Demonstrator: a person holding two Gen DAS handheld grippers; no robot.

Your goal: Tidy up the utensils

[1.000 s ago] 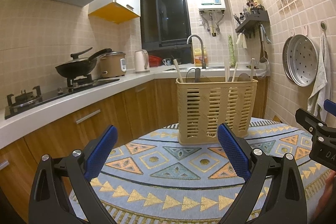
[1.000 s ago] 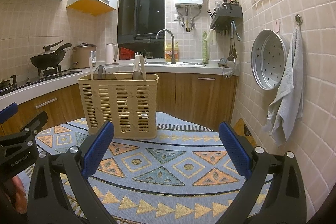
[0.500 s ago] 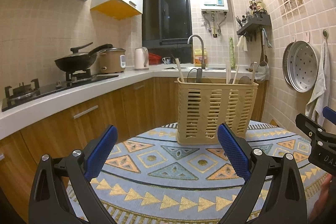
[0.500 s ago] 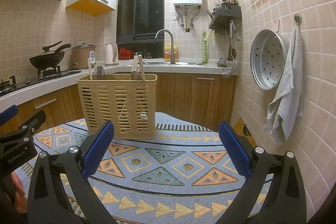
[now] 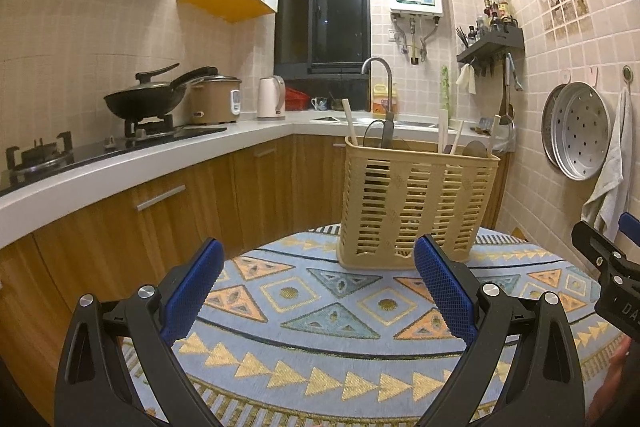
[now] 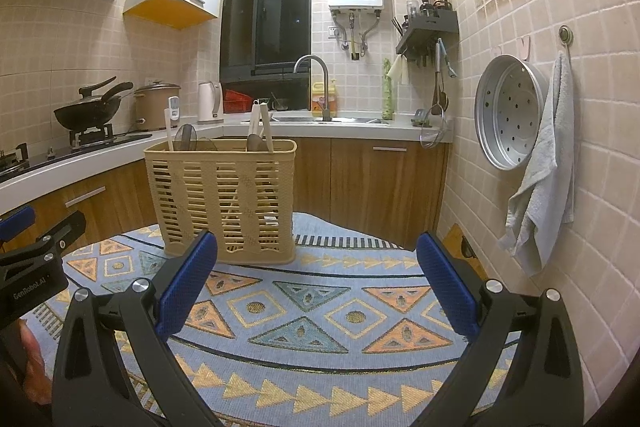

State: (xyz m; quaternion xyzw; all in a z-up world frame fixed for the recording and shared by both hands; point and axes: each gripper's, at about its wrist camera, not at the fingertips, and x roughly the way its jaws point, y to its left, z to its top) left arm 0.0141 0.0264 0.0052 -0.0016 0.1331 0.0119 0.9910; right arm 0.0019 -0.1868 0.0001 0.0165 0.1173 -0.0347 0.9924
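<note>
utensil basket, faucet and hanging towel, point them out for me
utensil basket (image 5: 412, 211), left wrist view, slatted front wall
faucet (image 6: 316, 61), right wrist view, curved top of the spout
hanging towel (image 6: 540, 179), right wrist view, middle of the cloth

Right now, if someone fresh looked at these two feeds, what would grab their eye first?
The tall beige slotted plastic utensil basket stands upright on the round blue tablecloth with orange and teal triangles, with pale wooden handles and dark utensils poking out of its top. Both grippers hang open and empty over the cloth short of it, the left gripper and the right gripper. A perforated round metal steamer tray hangs on the tiled wall at right.
</note>
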